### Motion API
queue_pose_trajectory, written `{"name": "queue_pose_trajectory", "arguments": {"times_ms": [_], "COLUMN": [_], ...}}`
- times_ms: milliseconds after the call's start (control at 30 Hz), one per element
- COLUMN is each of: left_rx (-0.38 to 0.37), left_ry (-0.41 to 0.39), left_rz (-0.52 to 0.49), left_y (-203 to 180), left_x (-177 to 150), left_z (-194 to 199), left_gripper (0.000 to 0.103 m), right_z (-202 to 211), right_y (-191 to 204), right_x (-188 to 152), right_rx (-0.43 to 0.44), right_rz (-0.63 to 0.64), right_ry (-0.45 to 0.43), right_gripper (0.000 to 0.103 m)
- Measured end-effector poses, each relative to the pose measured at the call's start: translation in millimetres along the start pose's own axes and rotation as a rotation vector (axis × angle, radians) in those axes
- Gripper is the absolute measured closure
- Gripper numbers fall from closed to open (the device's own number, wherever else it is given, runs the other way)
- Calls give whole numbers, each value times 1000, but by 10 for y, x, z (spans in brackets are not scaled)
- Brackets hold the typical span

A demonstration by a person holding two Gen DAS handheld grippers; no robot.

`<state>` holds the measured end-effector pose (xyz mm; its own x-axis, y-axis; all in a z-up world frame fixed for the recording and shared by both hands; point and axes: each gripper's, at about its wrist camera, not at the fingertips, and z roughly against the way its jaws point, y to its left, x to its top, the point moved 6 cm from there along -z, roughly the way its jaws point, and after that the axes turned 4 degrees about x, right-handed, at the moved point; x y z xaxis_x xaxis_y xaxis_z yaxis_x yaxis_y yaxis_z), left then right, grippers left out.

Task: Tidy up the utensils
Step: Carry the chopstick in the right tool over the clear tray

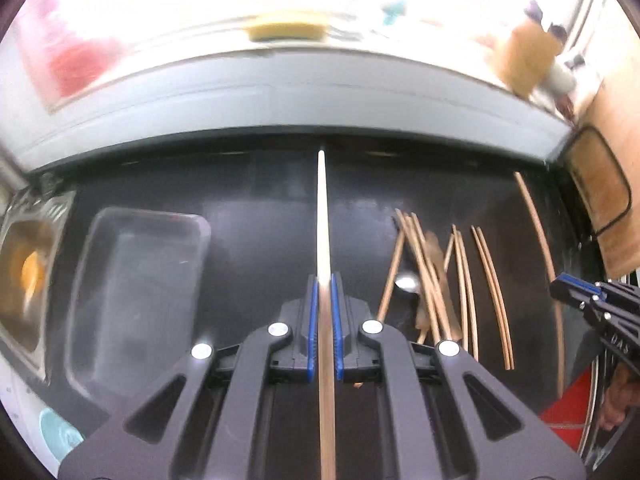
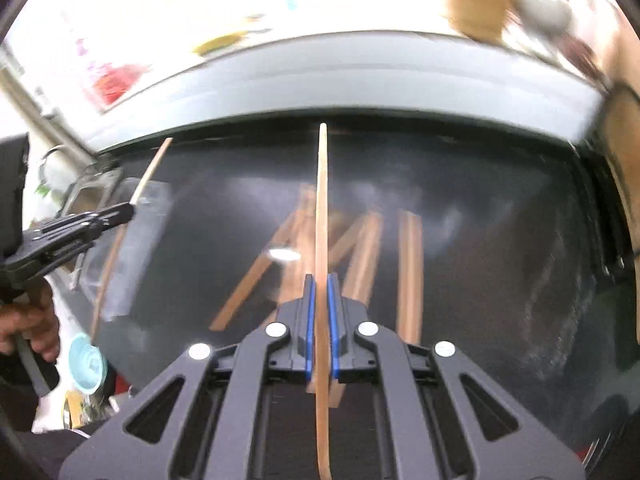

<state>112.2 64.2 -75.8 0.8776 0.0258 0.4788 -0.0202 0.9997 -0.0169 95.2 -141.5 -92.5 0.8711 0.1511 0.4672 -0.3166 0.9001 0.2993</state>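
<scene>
My left gripper (image 1: 324, 280) is shut on a wooden chopstick (image 1: 322, 208) that points straight ahead over the black table. My right gripper (image 2: 319, 280) is shut on another wooden chopstick (image 2: 321, 200), also pointing ahead; that chopstick also shows in the left wrist view (image 1: 540, 232). Several loose chopsticks (image 1: 464, 280) lie in a heap on the table right of the left gripper, with a metal spoon (image 1: 406, 282) among them. The heap (image 2: 360, 248) lies blurred below the right gripper. A clear plastic tray (image 1: 136, 288) sits at the left.
A steel sink (image 1: 24, 280) lies at the far left past the tray. A pale window sill (image 1: 280, 96) runs along the back. A teal dish (image 2: 86, 364) sits at the left near edge. A cardboard box (image 1: 600, 200) stands at the right.
</scene>
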Motion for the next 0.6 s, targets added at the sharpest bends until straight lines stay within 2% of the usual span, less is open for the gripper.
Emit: {"name": "queue_pose_trajectory", "arguments": {"times_ms": [200, 367, 467, 600], "left_rx": [27, 99, 116, 85], "left_ry": [-10, -22, -11, 20], "left_rz": [138, 257, 312, 360], "left_y": [821, 1727, 2180, 2463], "left_x": [-58, -113, -201, -241], "left_z": [377, 518, 441, 153], "left_gripper": [97, 97, 97, 97], "right_z": [-135, -415, -652, -1118], "right_y": [1095, 2116, 2628, 2983], "right_x": [337, 515, 585, 698], "right_rx": [213, 385, 420, 431], "right_rz": [56, 78, 114, 71], "right_ry": [19, 65, 80, 134], "right_gripper": [96, 96, 96, 96]}}
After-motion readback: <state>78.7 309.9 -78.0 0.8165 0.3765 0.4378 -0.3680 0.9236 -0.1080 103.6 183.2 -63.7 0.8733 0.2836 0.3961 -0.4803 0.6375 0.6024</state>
